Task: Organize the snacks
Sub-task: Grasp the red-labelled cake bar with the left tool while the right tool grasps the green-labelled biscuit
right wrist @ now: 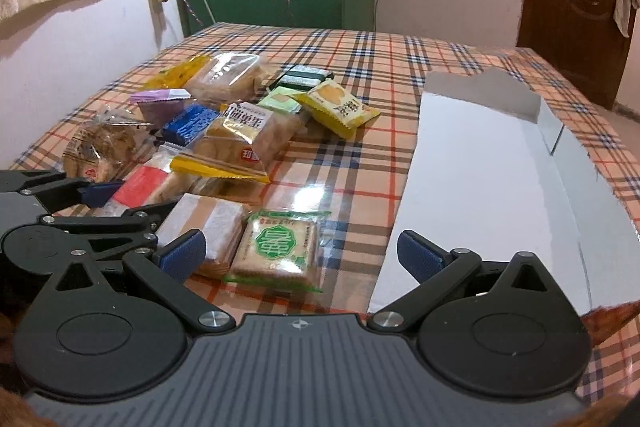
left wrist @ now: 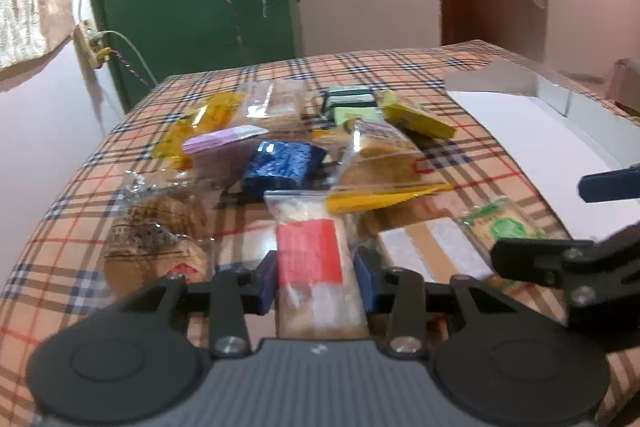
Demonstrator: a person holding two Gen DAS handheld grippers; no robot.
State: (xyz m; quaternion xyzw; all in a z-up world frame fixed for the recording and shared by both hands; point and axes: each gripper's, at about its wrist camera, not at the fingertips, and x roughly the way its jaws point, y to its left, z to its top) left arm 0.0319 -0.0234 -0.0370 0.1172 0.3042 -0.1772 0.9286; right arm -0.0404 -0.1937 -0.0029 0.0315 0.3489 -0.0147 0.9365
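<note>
The left hand-held gripper [left wrist: 316,285] is clamped on a red-label pack [left wrist: 310,251]. The right hand-held gripper [right wrist: 302,253] (fingers wide apart) hovers near the worktop [right wrist: 360,39] edge, between a green-label pack [right wrist: 276,249] and the white box [right wrist: 492,179].

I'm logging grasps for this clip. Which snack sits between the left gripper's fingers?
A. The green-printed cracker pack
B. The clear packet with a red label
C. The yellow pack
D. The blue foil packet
B: in the left wrist view the left gripper has its blue pads on either side of the clear packet with a red label, apparently closed on it.
</note>
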